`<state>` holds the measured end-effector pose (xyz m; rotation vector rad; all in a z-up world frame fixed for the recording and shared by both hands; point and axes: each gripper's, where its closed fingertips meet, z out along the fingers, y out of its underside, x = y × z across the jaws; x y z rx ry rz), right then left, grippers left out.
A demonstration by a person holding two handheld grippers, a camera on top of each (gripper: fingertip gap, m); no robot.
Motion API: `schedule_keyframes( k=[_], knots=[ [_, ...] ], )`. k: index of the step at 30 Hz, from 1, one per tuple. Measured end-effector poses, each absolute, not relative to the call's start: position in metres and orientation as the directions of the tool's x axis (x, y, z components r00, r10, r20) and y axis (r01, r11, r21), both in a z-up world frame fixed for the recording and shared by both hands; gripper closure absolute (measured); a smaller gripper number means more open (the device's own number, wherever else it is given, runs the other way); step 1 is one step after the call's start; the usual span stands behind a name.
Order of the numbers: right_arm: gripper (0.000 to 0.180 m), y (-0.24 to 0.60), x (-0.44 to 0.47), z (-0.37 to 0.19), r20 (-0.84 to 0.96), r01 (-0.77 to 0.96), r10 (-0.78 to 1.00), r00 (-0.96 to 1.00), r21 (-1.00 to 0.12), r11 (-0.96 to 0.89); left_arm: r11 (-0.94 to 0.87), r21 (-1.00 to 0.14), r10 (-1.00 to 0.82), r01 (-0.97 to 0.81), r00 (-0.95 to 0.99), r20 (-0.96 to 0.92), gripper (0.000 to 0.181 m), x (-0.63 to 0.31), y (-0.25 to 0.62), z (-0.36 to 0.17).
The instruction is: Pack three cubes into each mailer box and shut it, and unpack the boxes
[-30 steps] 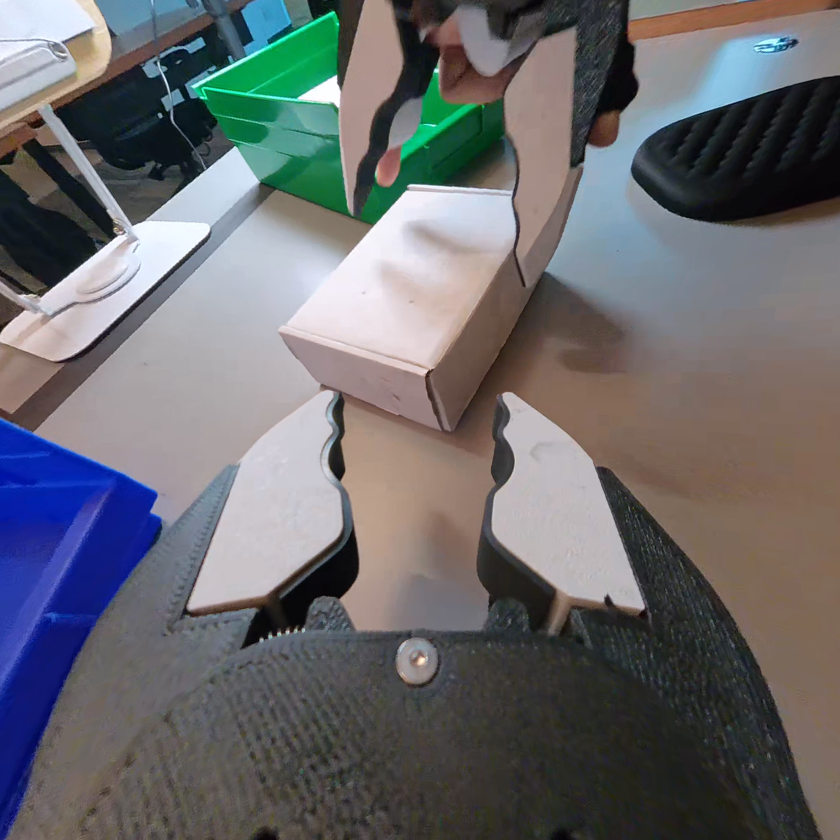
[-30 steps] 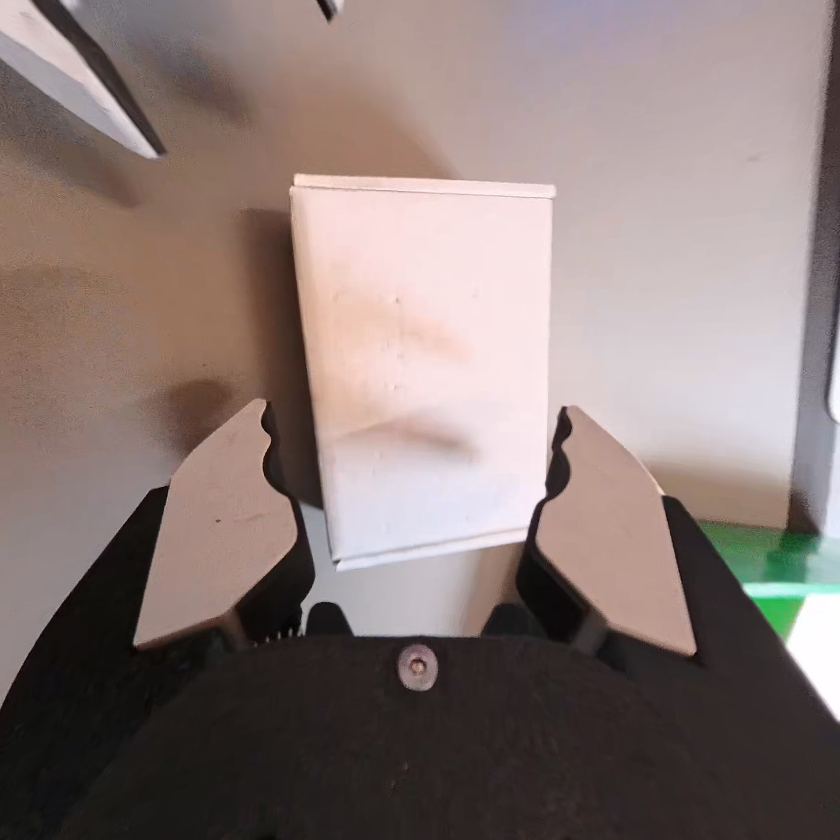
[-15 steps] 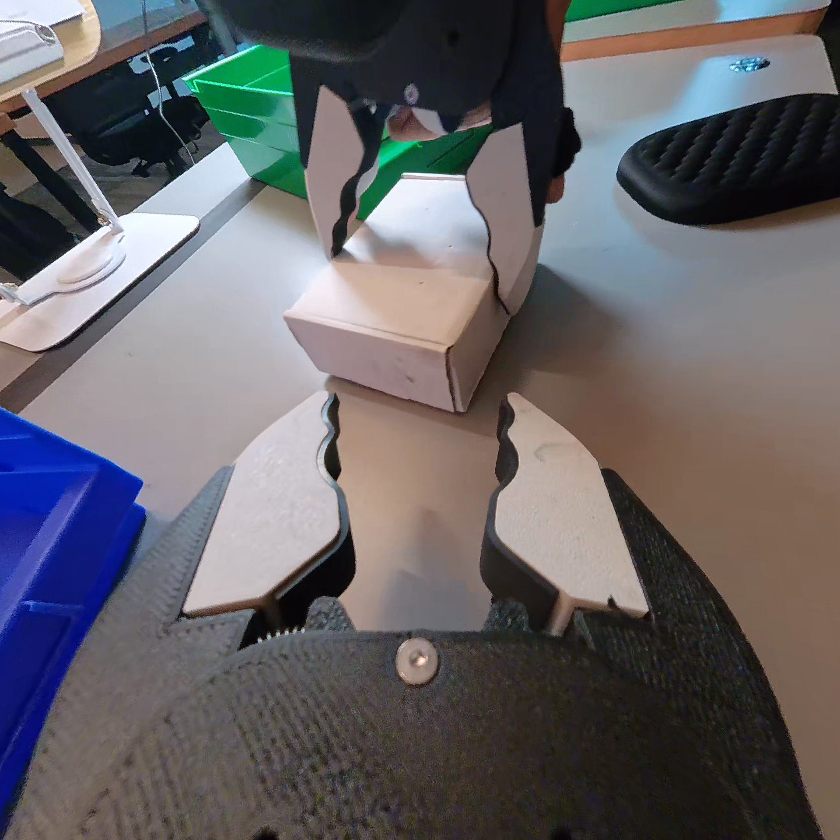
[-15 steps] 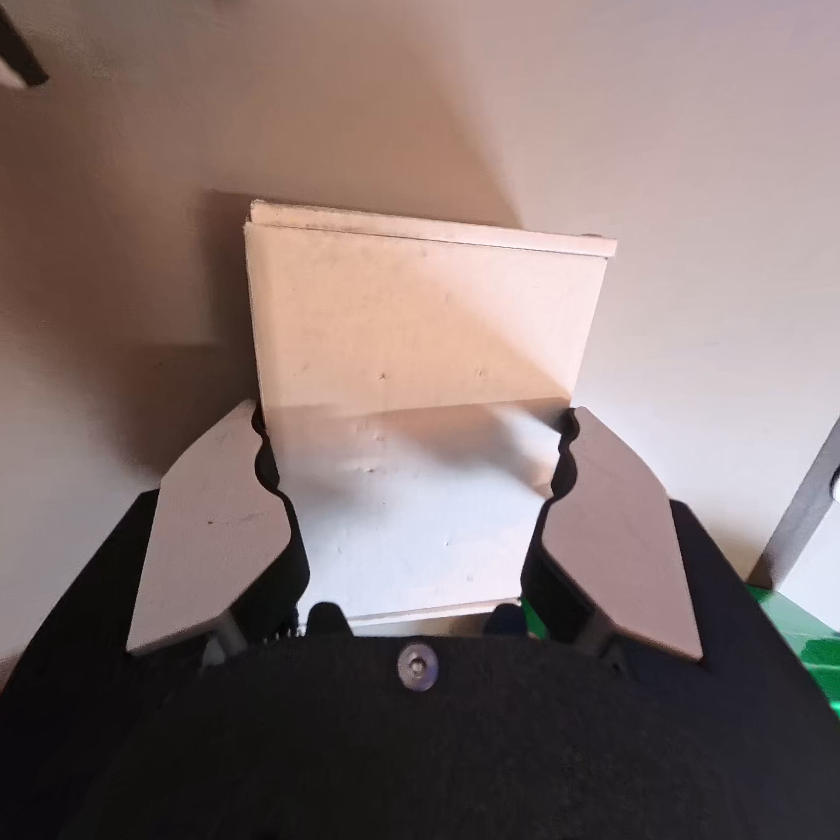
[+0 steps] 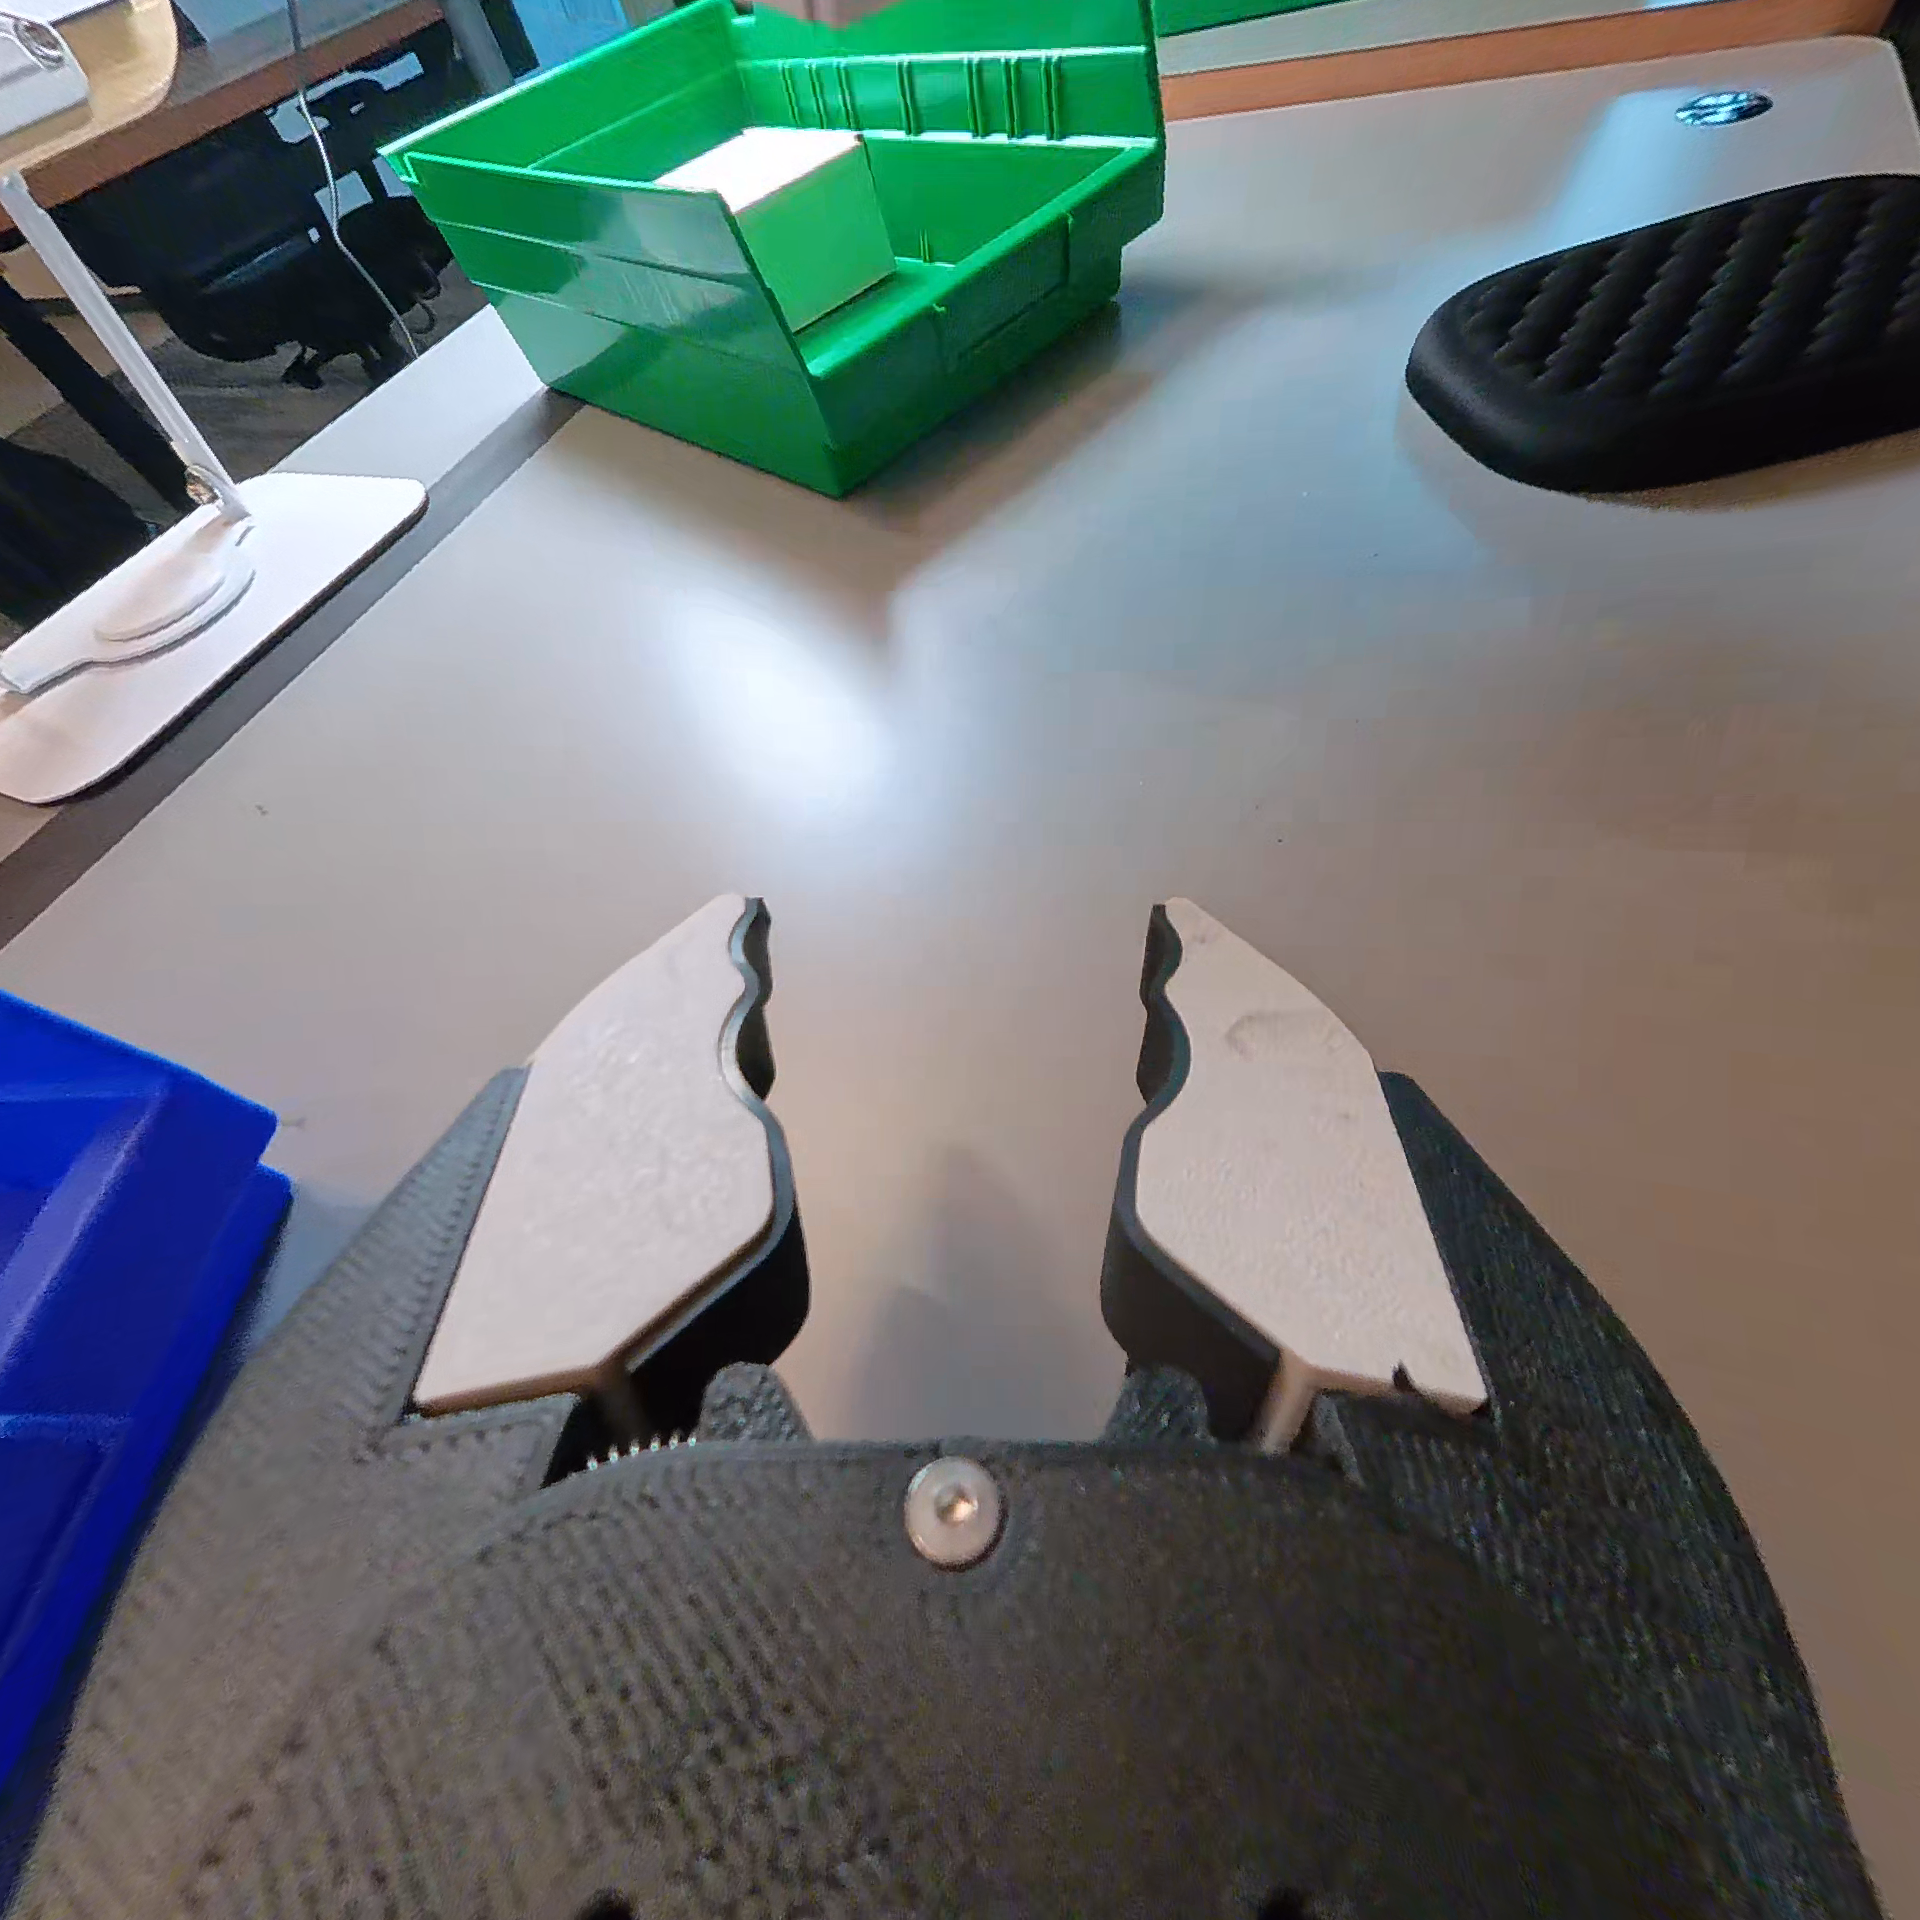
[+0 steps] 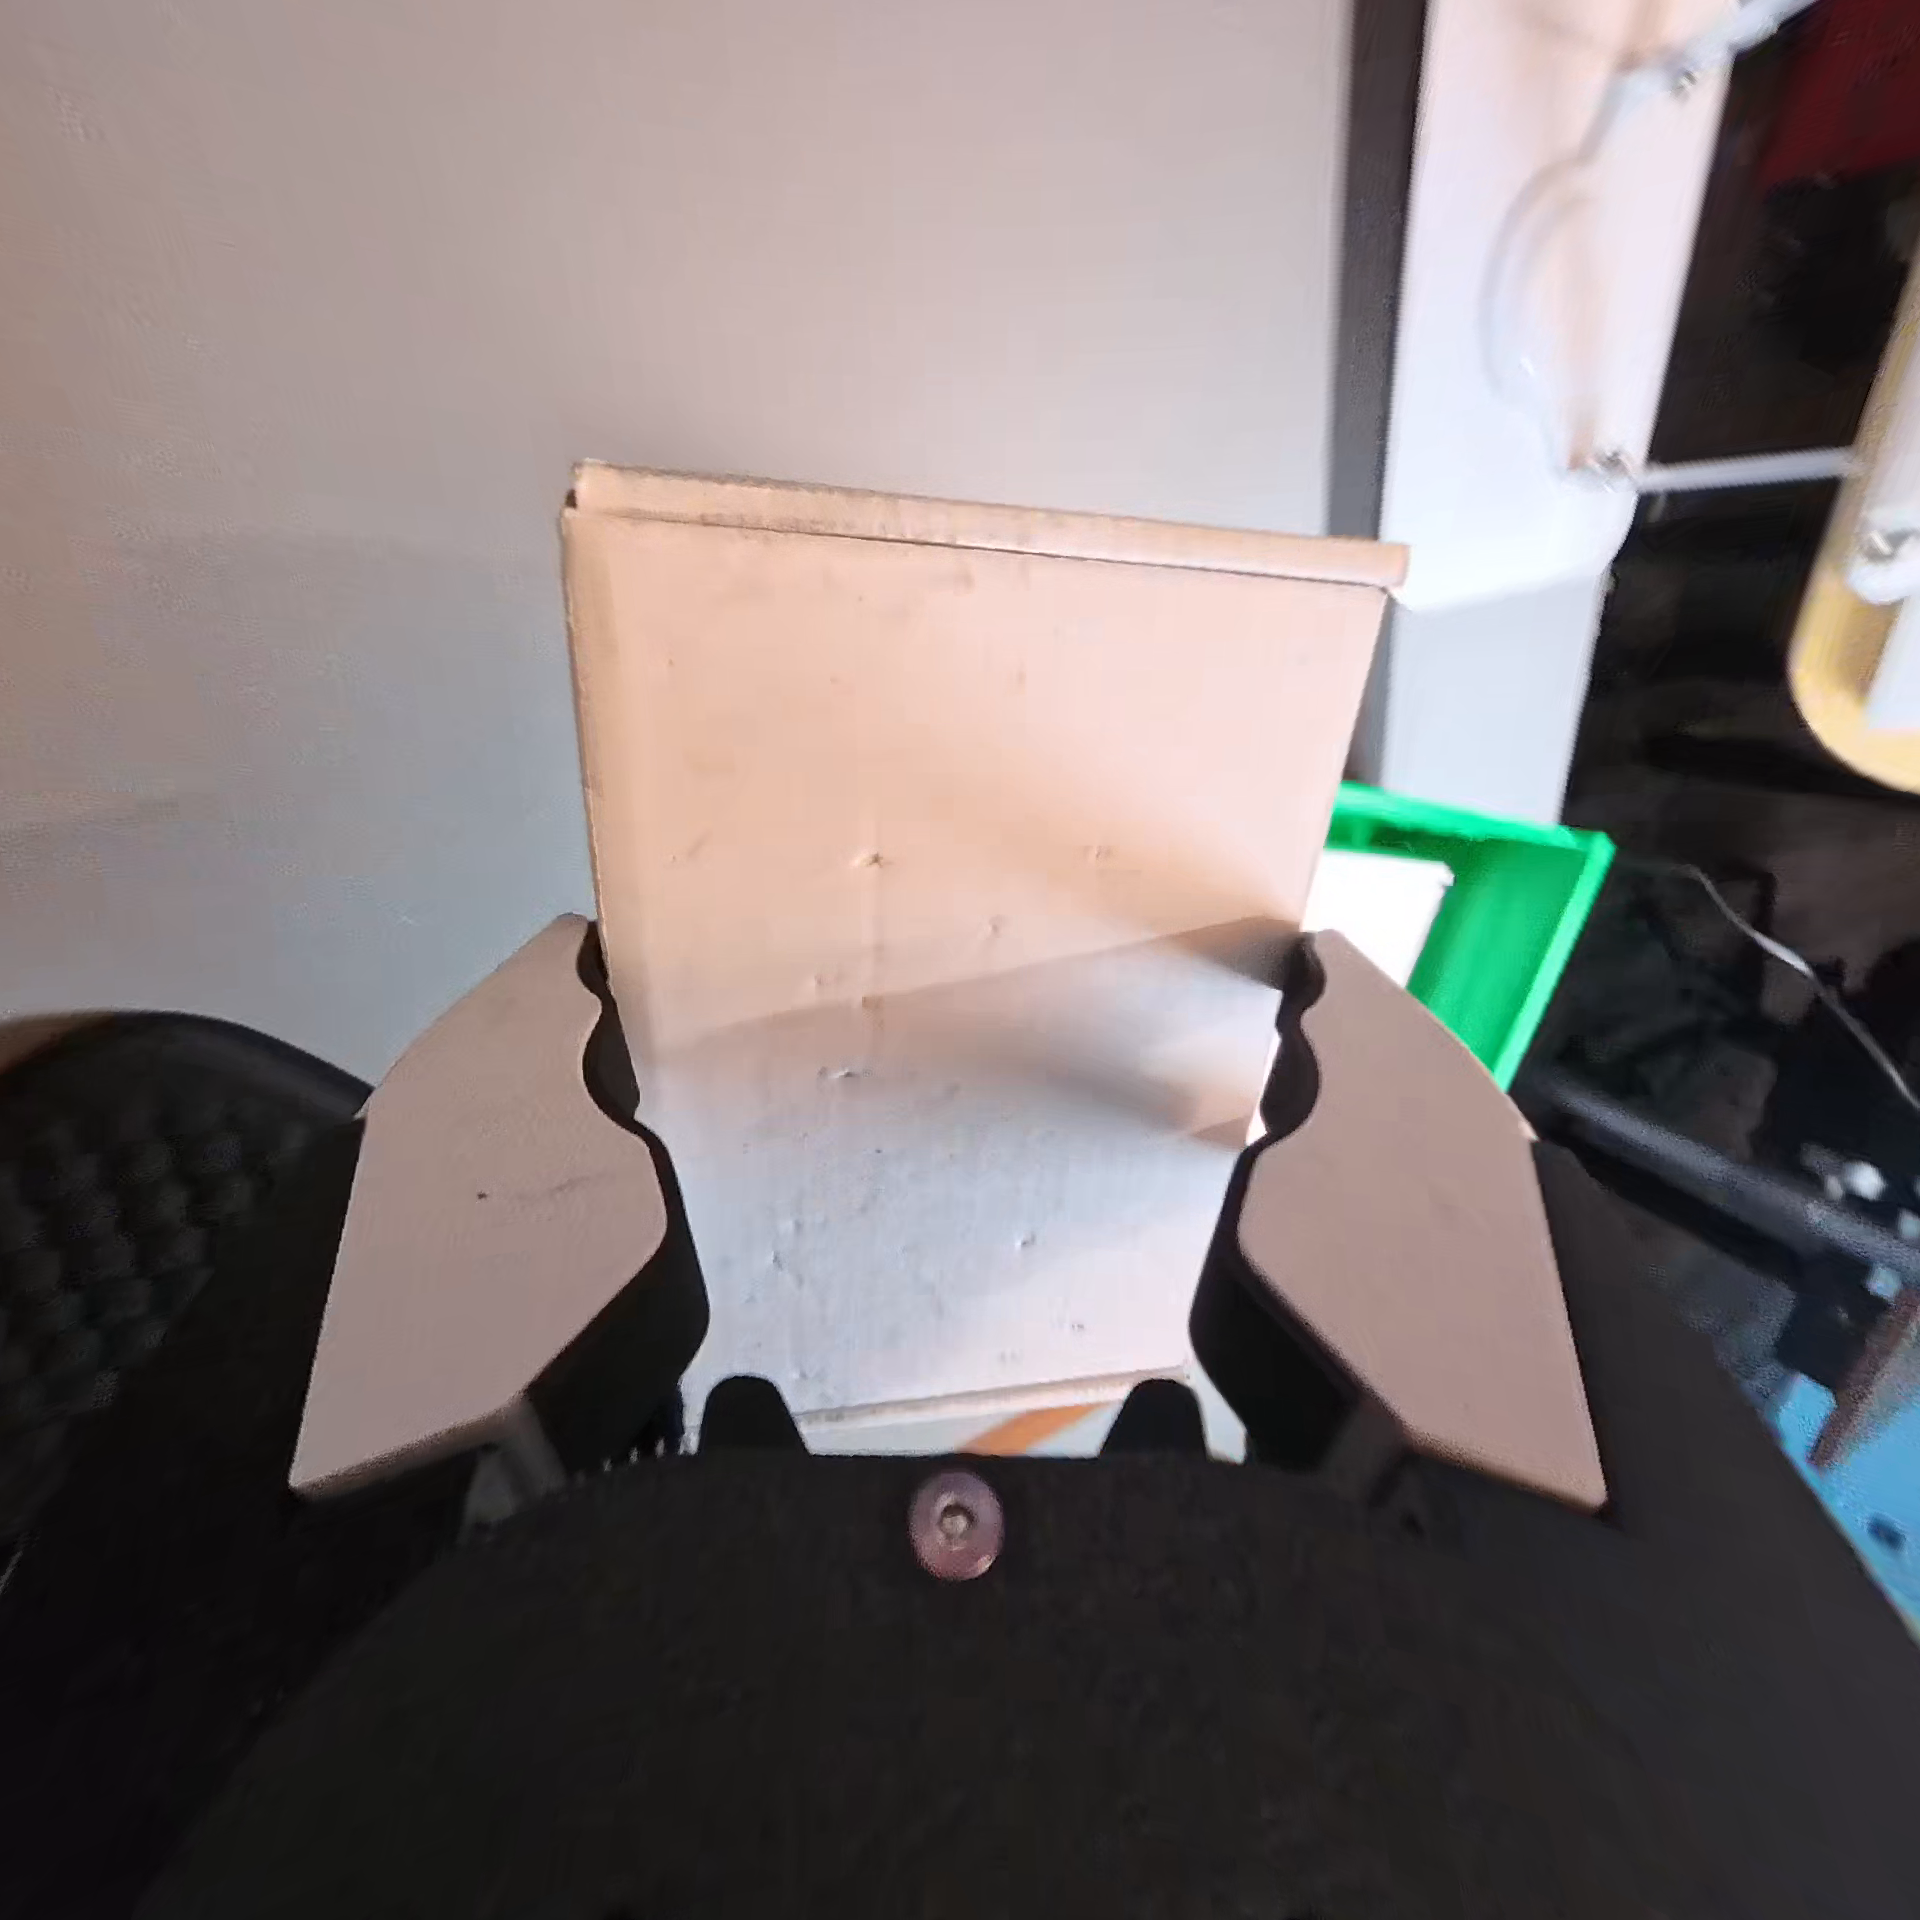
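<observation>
My right gripper is shut on a closed white mailer box and holds it in the air above the table; its fingers press on the box's two sides. My left gripper is open and empty, low over the bare grey table. A second closed white mailer box lies in the green bin at the far left of the table. No cubes show in either view.
A blue bin stands at the near left. A black ribbed pad lies at the far right. A white lamp base sits at the table's left edge. In the right wrist view the green bin shows at right. The gap from one gripper's tips to the other's is roughly 25 centimeters.
My right gripper came down around the white box, shut on its sides and lifted it off the table. The box and right gripper have left the left wrist view. The left gripper stayed open.
</observation>
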<state>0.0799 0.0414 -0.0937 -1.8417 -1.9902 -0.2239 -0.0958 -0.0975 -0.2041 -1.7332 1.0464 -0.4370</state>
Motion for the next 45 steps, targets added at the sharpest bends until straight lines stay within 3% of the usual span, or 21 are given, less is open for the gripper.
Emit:
schedule_keyframes(
  k=[5,16,27,28,32,39,45],
  knots=[
    [0.060,0.108,0.123,-0.080,0.504,0.995,0.863,0.038,-0.103,0.016,-0.108,-0.893,-0.807,-0.436,0.564,-0.177,0.112,-0.096,-0.096,-0.205],
    [0.060,0.148,0.155,-0.191,0.383,0.997,0.921,0.072,-0.040,-0.061,-0.127,-0.924,-0.774,-0.360,0.619,-0.134,0.113,-0.105,-0.089,-0.194],
    [0.063,0.158,0.154,-0.226,0.355,0.998,0.933,0.063,-0.048,-0.049,-0.123,-0.928,-0.766,-0.353,0.628,-0.137,0.113,-0.103,-0.089,-0.192],
    [0.070,0.159,0.153,-0.226,0.364,0.997,0.929,0.067,-0.055,-0.050,-0.125,-0.928,-0.765,-0.351,0.630,-0.136,0.112,-0.103,-0.089,-0.192],
    [0.067,0.157,0.148,-0.213,0.402,0.994,0.912,0.083,-0.093,-0.050,-0.131,-0.926,-0.757,-0.355,0.638,-0.138,0.112,-0.105,-0.087,-0.193],
    [0.078,0.127,0.134,-0.170,0.445,0.973,0.886,0.130,-0.228,-0.028,-0.129,-0.925,-0.750,-0.357,0.645,-0.145,0.113,-0.106,-0.086,-0.192],
    [0.083,0.087,0.139,-0.180,0.420,0.967,0.896,0.144,-0.252,-0.037,-0.124,-0.922,-0.736,-0.366,0.657,-0.162,0.113,-0.109,-0.084,-0.191]
  ],
)
